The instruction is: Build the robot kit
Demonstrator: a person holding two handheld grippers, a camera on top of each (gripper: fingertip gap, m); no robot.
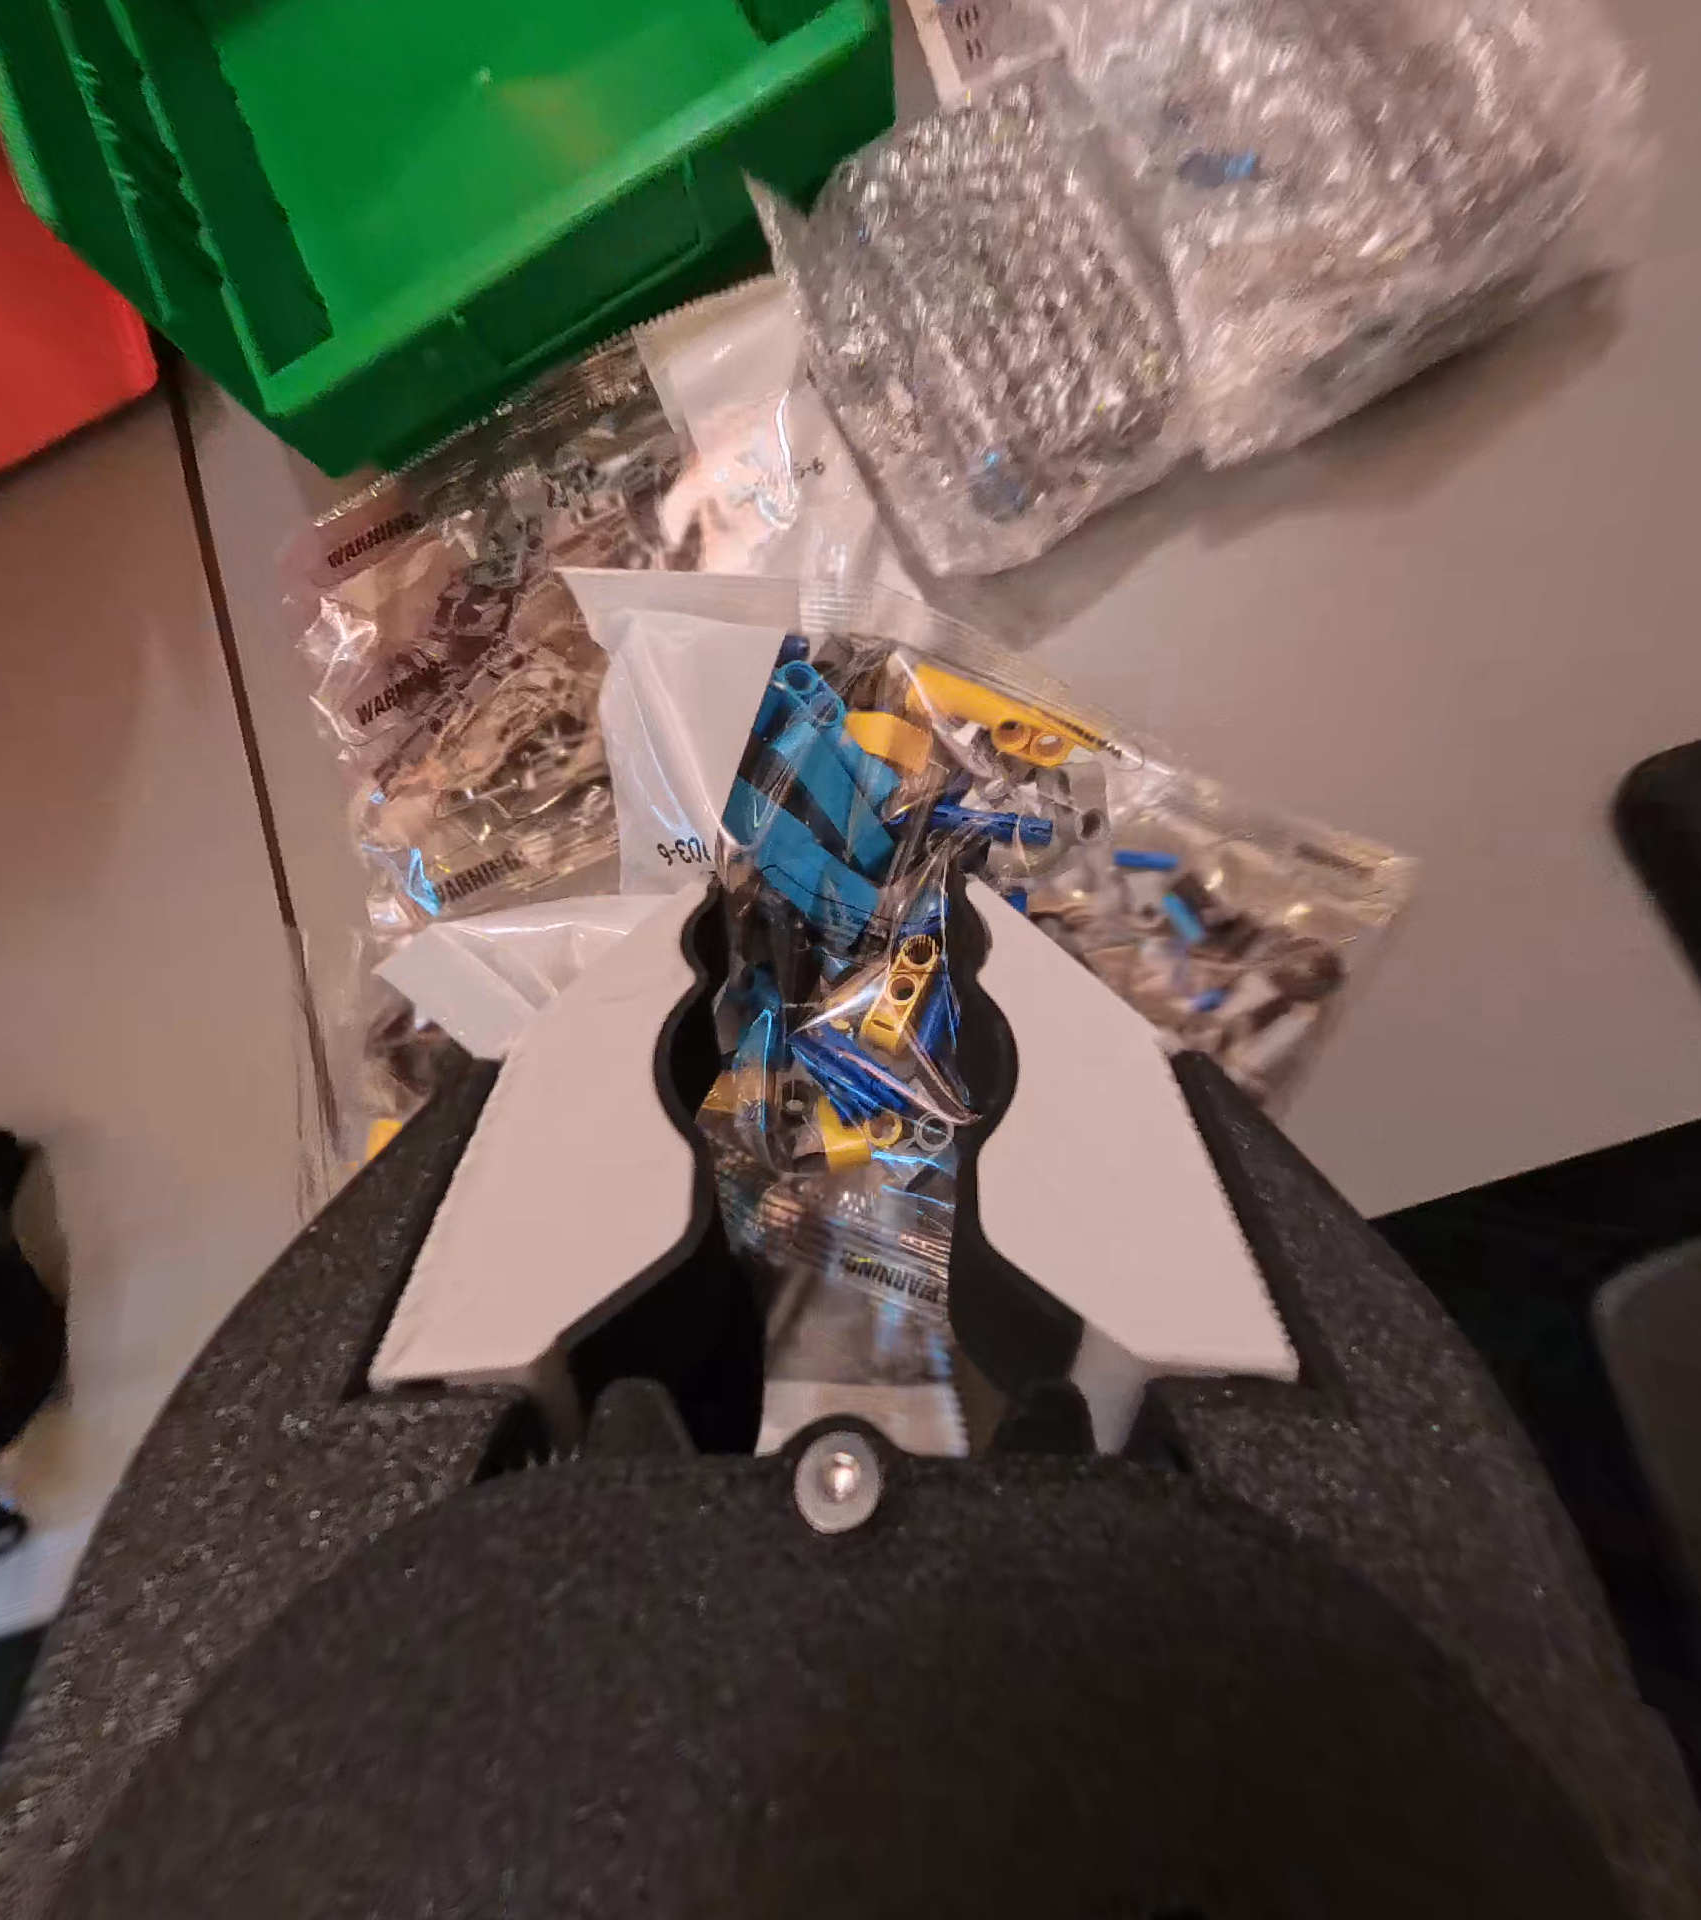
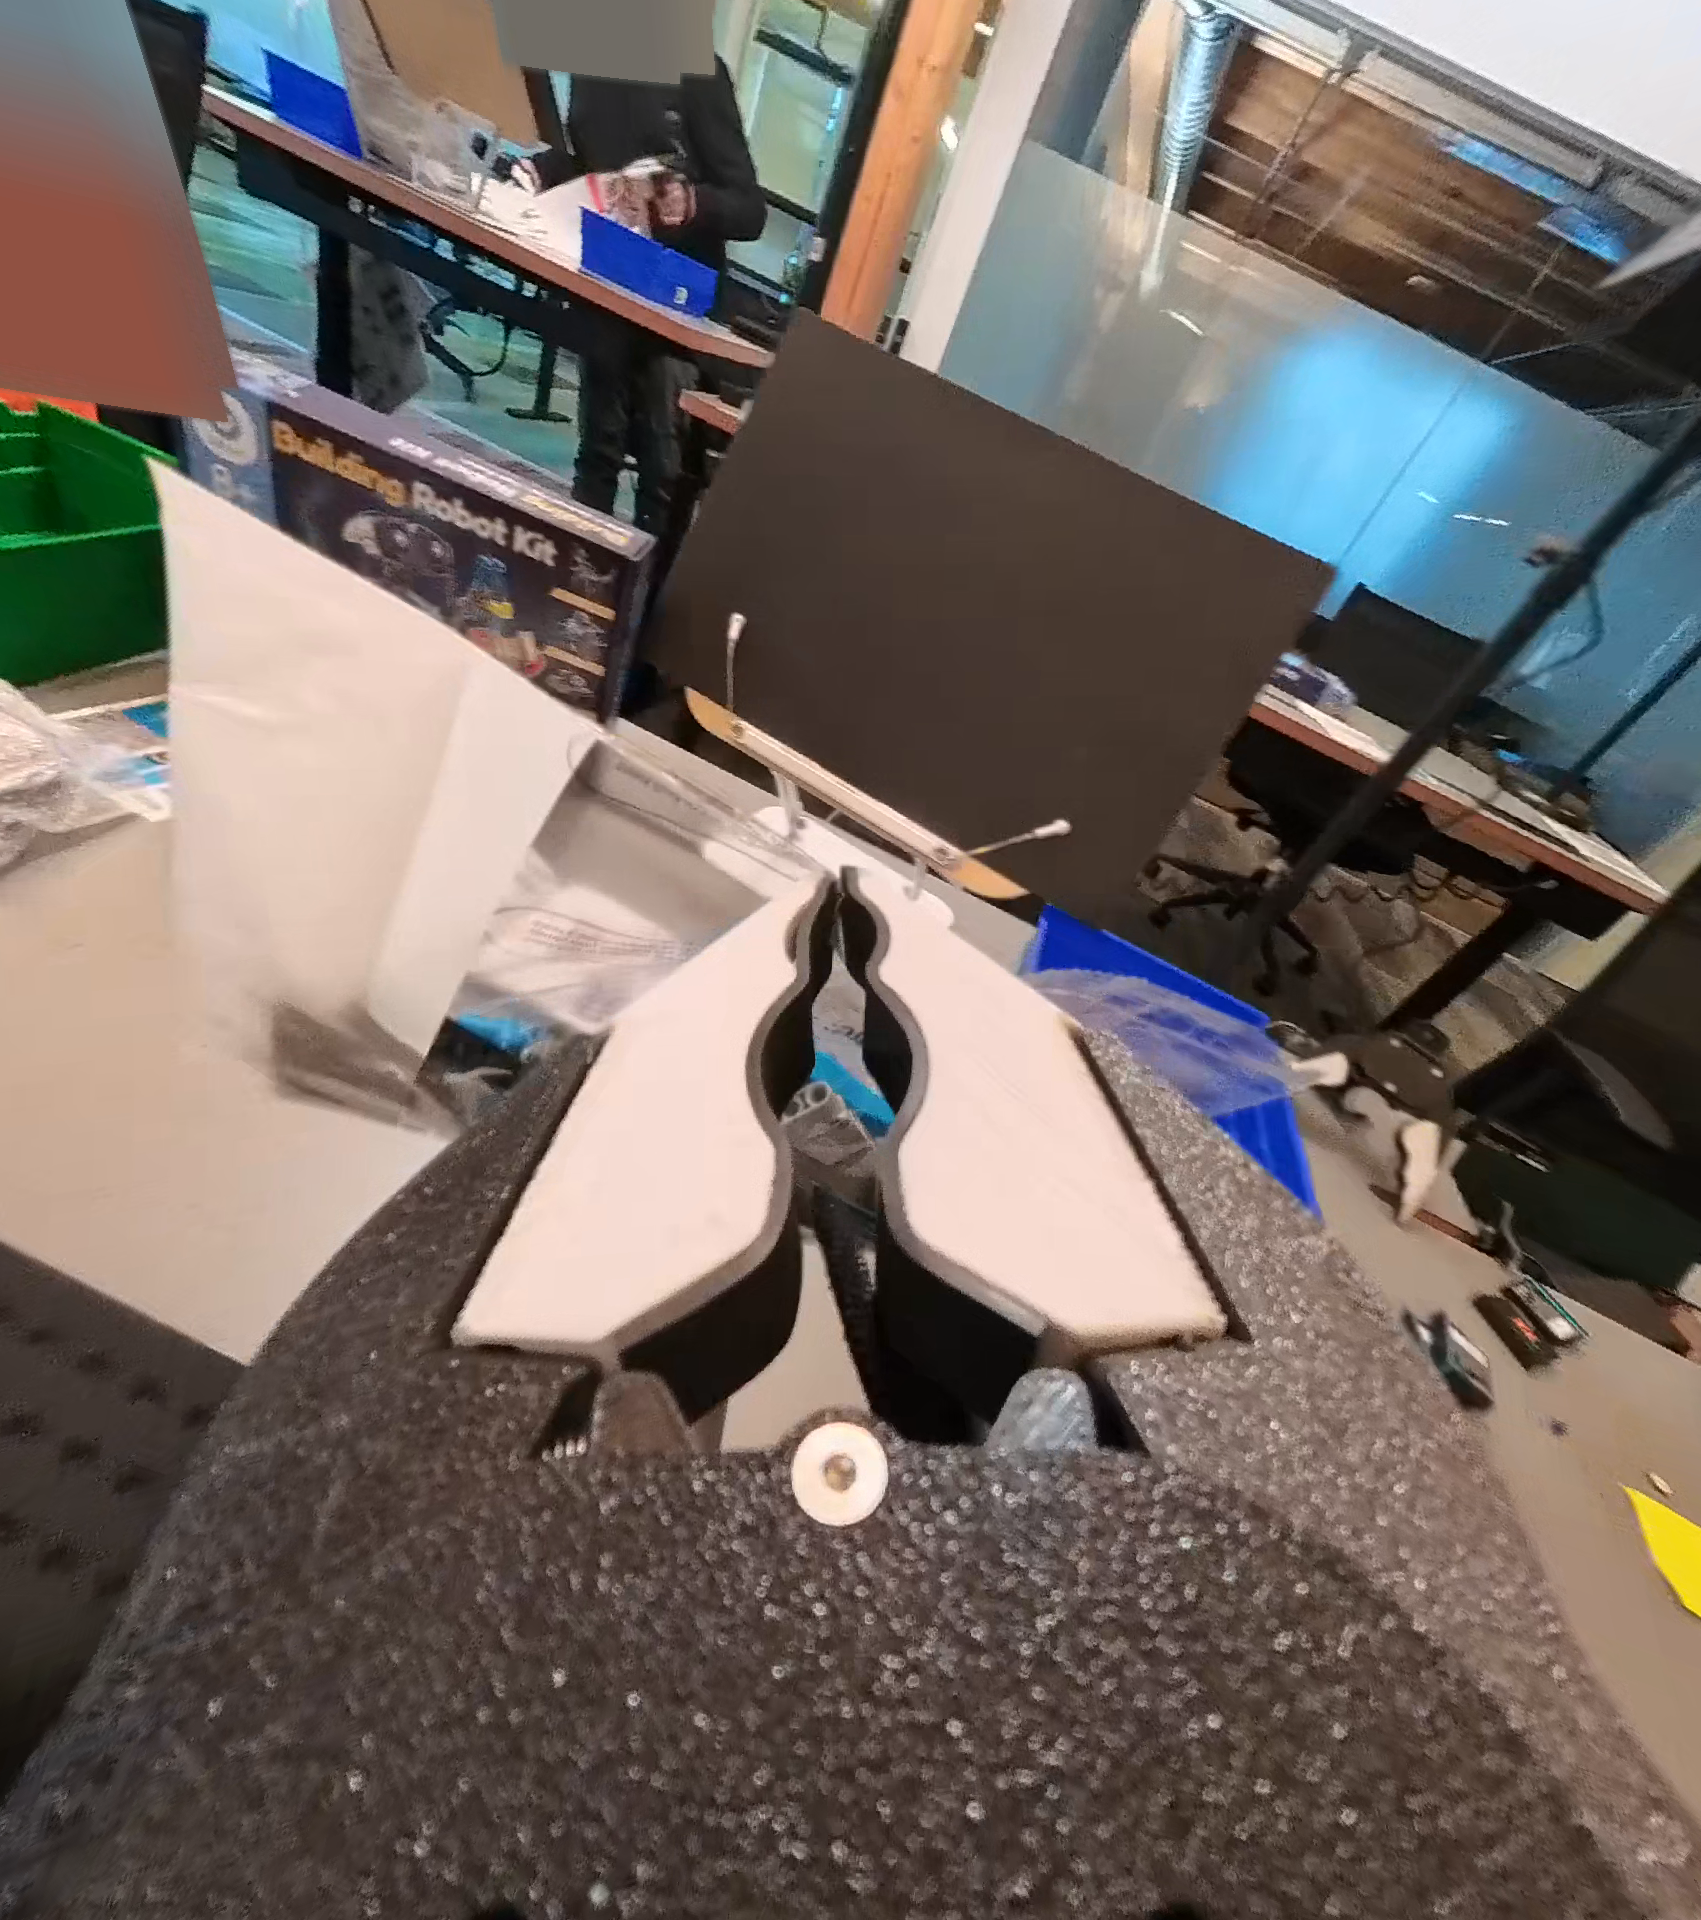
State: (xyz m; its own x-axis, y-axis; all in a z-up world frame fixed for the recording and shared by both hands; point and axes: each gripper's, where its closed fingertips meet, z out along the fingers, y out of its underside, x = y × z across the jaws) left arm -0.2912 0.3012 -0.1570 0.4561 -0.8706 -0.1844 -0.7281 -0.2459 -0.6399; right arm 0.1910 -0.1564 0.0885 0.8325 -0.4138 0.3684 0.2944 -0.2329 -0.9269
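The clear plastic bag of blue and yellow bricks [image 1: 830, 977] is pinched in my left gripper [image 1: 833, 914]; a green plastic bin [image 1: 472, 208] sits at eleven o'clock. My right gripper [image 2: 841, 891] is pressed together on nothing, above the grey table edge [image 2: 98, 1195].

Printed writing shows on four packages and one box.
Nearest, the clear bag of blue and yellow parts [image 1: 830, 1039], clamped in the left gripper [image 1: 835, 894], bears a black printed line at its near end. Farther left, a clear bag of grey parts [image 1: 451, 717] repeats such print, and a white bag [image 1: 680, 769] carries a short code. In the right wrist view, a dark box [image 2: 472, 582] shows orange and white title lettering; a clear packet [image 2: 607, 935] has small print.
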